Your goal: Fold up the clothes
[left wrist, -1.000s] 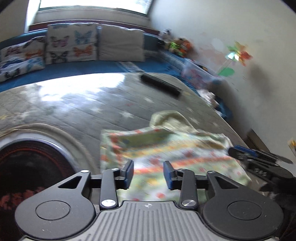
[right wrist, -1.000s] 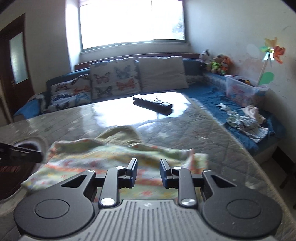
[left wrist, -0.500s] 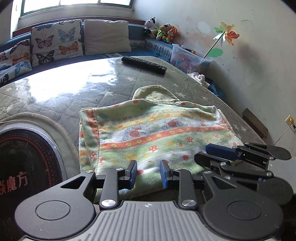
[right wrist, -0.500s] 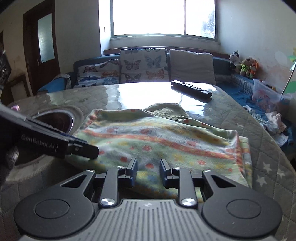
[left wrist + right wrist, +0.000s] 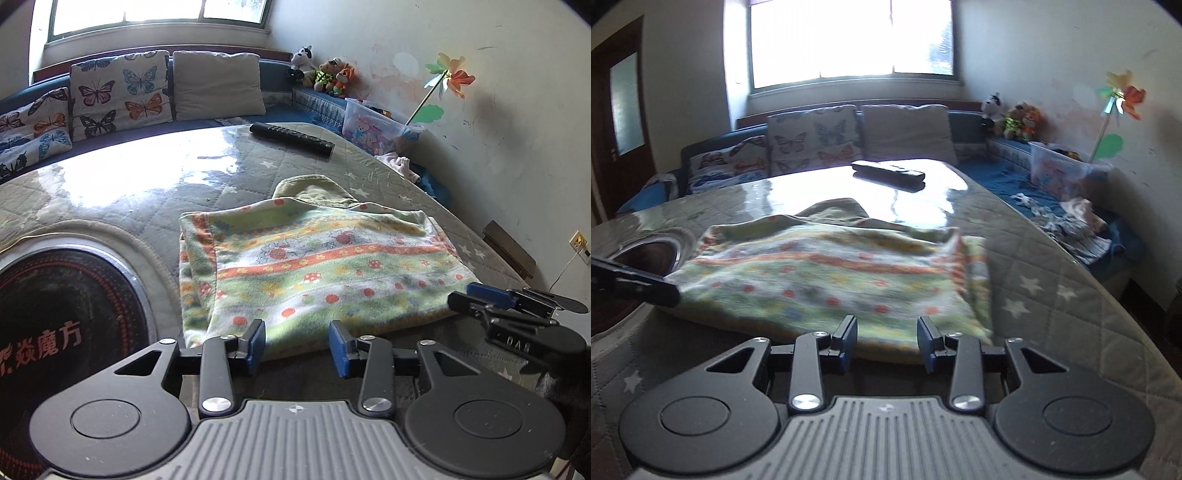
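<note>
Both grippers poised at the near hem of the folded garment

The patterned garment (image 5: 314, 266) lies flat on the quilted table (image 5: 147, 206), on the viewer's side of the remote (image 5: 291, 140); left gripper (image 5: 297, 341) and right gripper (image 5: 886, 339) hold their jaws apart, empty. Best to pinch every hem layer at matching corners, lifting evenly toward the remote.

Daylit from the window (image 5: 849, 40) at 12 o'clock, blown out to white in the right wrist view. Strong glare across the glossy table (image 5: 122, 173) toward 11 o'clock. Soft motion blur over the folded cloth (image 5: 827, 273). Fisheye bending and dark vignetting at all corners.
</note>
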Available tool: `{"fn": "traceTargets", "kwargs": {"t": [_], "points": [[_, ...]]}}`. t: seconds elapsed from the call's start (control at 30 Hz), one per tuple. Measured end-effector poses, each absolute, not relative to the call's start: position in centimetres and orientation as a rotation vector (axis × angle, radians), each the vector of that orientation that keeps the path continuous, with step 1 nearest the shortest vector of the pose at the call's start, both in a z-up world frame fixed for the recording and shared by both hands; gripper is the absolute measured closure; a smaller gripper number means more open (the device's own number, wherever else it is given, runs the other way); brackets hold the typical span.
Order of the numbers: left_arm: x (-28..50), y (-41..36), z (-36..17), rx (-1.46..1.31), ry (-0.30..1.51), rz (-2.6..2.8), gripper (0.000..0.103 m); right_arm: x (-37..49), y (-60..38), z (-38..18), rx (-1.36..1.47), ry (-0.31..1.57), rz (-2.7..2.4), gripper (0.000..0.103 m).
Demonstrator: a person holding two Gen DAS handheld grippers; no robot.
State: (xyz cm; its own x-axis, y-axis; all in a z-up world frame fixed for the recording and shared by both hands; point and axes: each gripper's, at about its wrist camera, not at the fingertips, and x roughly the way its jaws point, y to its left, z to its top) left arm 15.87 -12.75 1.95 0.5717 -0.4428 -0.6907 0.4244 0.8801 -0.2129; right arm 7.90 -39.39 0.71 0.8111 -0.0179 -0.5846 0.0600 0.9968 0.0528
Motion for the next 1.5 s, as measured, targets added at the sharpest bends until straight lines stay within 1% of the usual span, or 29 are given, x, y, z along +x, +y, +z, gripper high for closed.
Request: {"fn": "traceTargets", "kwargs": {"t": [0.07,0.13,0.2,0.23,0.27,0.3,0.33,0.37,0.43,0.5,0.53,0.6,0.67,0.73,0.8,0.87,0.93,1.1,1.5], "points": [[15.4,-12.5,2.0,-0.026,0.812,-0.504,0.057,7.5,-40.0,0.6,0.089,0.622,-0.064,0.065],[14.8,-12.2,2.1,-0.023,0.806,-0.5,0.049,7.0,-40.3,0.6,0.1,0.618,-0.078,0.064],[14.2,-12.0,2.2,-0.018,0.798,-0.498,0.046,6.6,-40.2,0.8,0.098,0.612,-0.081,0.059],[13.9,-12.0,2.2,-0.015,0.795,-0.497,0.042,6.4,-40.1,0.9,0.094,0.606,-0.082,0.053],[13.6,-11.9,2.2,-0.012,0.79,-0.495,0.039,6.3,-39.8,1.0,0.092,0.599,-0.08,0.05],[13.2,-11.9,2.2,-0.01,0.786,-0.493,0.032,6.1,-39.6,1.1,0.093,0.593,-0.077,0.048],[12.9,-11.8,2.2,-0.006,0.778,-0.489,0.027,5.9,-39.4,1.2,0.094,0.587,-0.075,0.045],[12.6,-11.8,2.3,-0.002,0.772,-0.485,0.026,5.8,-39.1,1.3,0.094,0.584,-0.073,0.038],[11.9,-11.6,2.4,0.002,0.762,-0.481,0.02,5.5,-38.7,1.4,0.088,0.575,-0.072,0.031],[11.4,-11.4,2.4,0.003,0.754,-0.474,0.015,5.3,-38.4,1.4,0.088,0.574,-0.067,0.027],[11.1,-11.2,2.4,0.004,0.748,-0.468,0.012,5.2,-38.2,1.4,0.088,0.574,-0.065,0.022],[10.6,-11.0,2.4,0.005,0.743,-0.457,0.009,4.8,-37.7,1.4,0.087,0.567,-0.061,0.02],[10.1,-10.7,2.4,0.002,0.74,-0.45,0.005,4.5,-37.3,1.4,0.09,0.566,-0.055,0.015],[9.7,-10.4,2.3,-0.001,0.736,-0.446,0.001,4.1,-36.9,1.4,0.09,0.565,-0.048,0.013],[9.2,-10.2,2.2,0.002,0.732,-0.439,0.0,3.8,-36.3,1.4,0.081,0.562,-0.043,0.01],[8.8,-10.0,2.0,0.007,0.733,-0.432,0.0,3.4,-35.8,1.5,0.071,0.558,-0.046,0.004],[8.5,-9.8,1.7,0.007,0.742,-0.427,0.0,3.1,-35.3,1.5,0.062,0.554,-0.054,0.0],[7.7,-9.4,1.2,0.009,0.767,-0.411,0.0,2.6,-34.3,1.6,0.054,0.551,-0.05,0.0],[5.9,-9.2,1.0,0.05,0.753,-0.382,0.0,1.8,-32.8,1.2,0.028,0.575,-0.086,0.0]]}}
